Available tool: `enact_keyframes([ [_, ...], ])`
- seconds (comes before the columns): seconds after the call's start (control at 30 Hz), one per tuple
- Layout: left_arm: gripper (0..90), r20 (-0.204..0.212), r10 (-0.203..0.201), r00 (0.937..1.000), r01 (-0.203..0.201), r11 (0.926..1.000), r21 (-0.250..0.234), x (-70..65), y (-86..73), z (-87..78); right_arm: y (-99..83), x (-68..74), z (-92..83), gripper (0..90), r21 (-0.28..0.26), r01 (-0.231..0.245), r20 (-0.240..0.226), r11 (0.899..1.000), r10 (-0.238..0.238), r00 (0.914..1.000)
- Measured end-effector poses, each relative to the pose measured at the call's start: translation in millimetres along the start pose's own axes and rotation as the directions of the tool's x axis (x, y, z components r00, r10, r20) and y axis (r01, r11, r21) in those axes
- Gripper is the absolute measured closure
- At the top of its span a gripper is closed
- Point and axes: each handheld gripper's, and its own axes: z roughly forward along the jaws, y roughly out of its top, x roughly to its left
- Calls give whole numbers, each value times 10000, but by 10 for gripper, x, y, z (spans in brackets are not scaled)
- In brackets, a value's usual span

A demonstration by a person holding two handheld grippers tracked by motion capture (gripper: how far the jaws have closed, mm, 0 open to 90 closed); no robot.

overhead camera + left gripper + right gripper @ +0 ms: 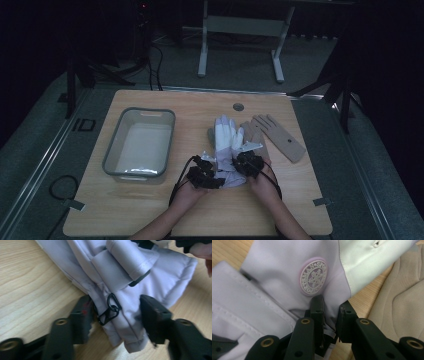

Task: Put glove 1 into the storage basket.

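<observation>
Lettering on a round, raised rubbery badge [313,276] of the lilac-and-white padded glove [226,145] reads "SPORTSMAN" around a snowflake. The glove, smooth quilted fabric with a strap and two linked black metal clips [109,310] at the cuff, lies at the middle of the wooden table [150,210]. One flat beige glove [278,137] lies just to its right, and one grey plastic tub [141,144] sits to its left. The right gripper [329,312] pinches the lilac glove's edge. The left gripper [115,315] has its jaws spread around the cuff, not pressing.
</observation>
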Motion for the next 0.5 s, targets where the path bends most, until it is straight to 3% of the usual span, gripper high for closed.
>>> enact_keyframes([
  [0.07,561,202,-206,9996,209,9997,-115,2,-15,-4,-1,6,-3,780,-28,46,49,10000,-46,10000],
  [0.2,690,-51,30,10000,-31,9998,-213,-49,-8,-31,-20,42,-12,788,-226,243,319,9994,-236,9992],
  [0.27,713,-94,29,10000,-32,9997,-260,-62,-3,-39,-33,62,-25,791,-374,341,472,9987,-324,9984],
  [0.5,739,-20,242,9997,-243,9996,-138,-74,39,-90,-18,36,-80,801,-476,154,336,9987,-138,9993],
])
